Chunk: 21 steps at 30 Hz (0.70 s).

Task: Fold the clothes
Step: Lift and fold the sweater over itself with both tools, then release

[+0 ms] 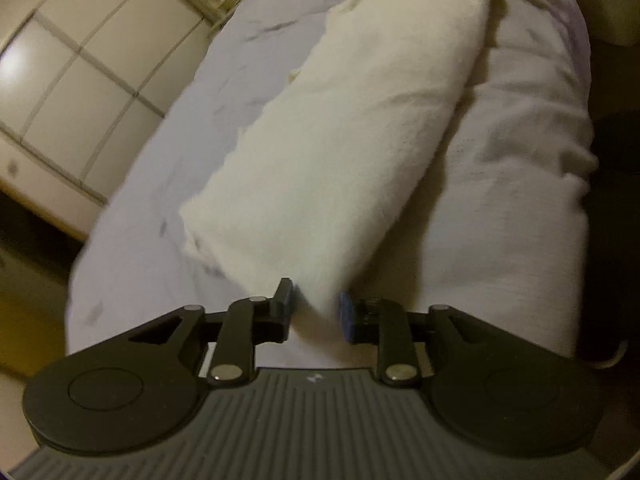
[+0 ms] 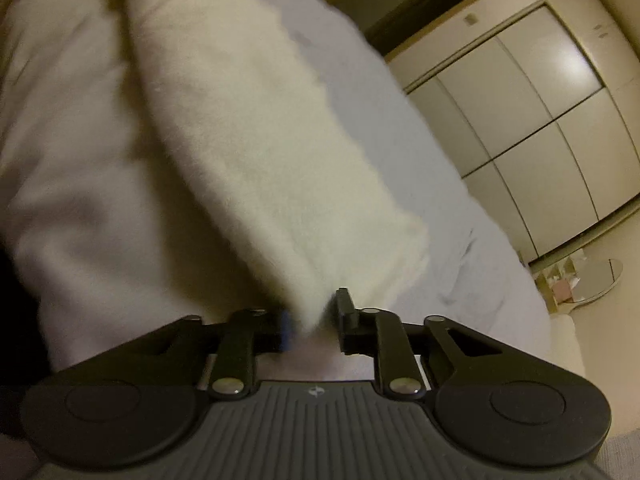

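The cream fleece garment [image 1: 340, 140], a folded band, is stretched between the left gripper [image 1: 316, 308] and right gripper [image 2: 312, 316], each with fingers pinched on a corner. Judging by this, more folds remain. Below lies the lavender-sheeted bed [image 1: 168, 208]; wardrobe doors [image 2: 540, 120] fill the right wrist view's upper right.

A bed [image 1: 160, 184] carried everything, covered in a pale lavender sheet [image 2: 400, 152] with faint grey markings and soft creases; a rumpled pale duvet [image 1: 520, 184] lay bunched along one side of it; the cream fuzzy garment [image 1: 344, 152] rested folded lengthwise between sheet and duvet.
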### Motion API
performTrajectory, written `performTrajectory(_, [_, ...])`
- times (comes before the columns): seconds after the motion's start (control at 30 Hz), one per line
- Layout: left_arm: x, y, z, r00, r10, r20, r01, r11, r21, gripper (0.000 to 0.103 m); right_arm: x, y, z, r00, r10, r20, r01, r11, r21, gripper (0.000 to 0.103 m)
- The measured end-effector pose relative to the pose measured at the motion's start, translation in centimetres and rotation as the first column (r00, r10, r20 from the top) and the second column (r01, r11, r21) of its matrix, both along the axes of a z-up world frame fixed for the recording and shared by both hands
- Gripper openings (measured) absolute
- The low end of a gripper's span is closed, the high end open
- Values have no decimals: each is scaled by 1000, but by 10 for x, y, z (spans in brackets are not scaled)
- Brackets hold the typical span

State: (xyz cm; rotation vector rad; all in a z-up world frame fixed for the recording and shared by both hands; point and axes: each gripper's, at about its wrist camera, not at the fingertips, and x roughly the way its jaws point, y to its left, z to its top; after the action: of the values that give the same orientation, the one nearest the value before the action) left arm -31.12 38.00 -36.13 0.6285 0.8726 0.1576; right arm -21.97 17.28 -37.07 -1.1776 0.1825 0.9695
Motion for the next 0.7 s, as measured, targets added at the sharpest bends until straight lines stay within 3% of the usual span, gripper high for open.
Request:
performTrajectory(0.03, [-8,4,10,1000,21,8,-21,999,-46,26,7,-4,7,998,-34,-47,35,999,24,44])
performTrajectory(0.1, [-22,18,36,996,80,38,-74,985,-156,26,28,-11,28,977,-111,-180,129,987,91,45])
performTrajectory(0.17, [-11,45,55,978,186,94,-158,956,-247,26,50,-18,48,933,-175,-314,229,963,145,45])
performTrajectory(0.23, [6,74,69,945,298,134,-239,909,-342,26,71,-26,69,867,-223,-445,332,925,183,45])
performTrajectory(0.27, [19,90,73,923,354,150,-272,877,-396,26,91,-26,80,812,-234,-534,399,891,216,46])
performTrajectory(0.33, [52,130,76,876,459,147,-325,788,-523,36,131,-25,88,663,-212,-718,533,807,254,47])
performTrajectory(0.4, [86,160,71,840,525,134,-356,721,-595,37,167,-13,87,561,-167,-811,619,735,276,47])
performTrajectory(0.47, [112,189,63,809,580,99,-391,656,-645,43,201,8,82,514,-153,-844,669,687,283,48])
performTrajectory(0.53, [133,217,54,781,623,44,-424,581,-695,48,222,26,65,470,-141,-871,692,671,265,48])
performTrajectory(0.63, [152,247,34,767,638,-64,-448,462,-765,55,253,65,50,421,-131,-897,688,691,222,49])
performTrajectory(0.7, [157,254,24,772,626,-107,-446,414,-793,57,266,88,39,398,-149,-905,682,708,183,50])
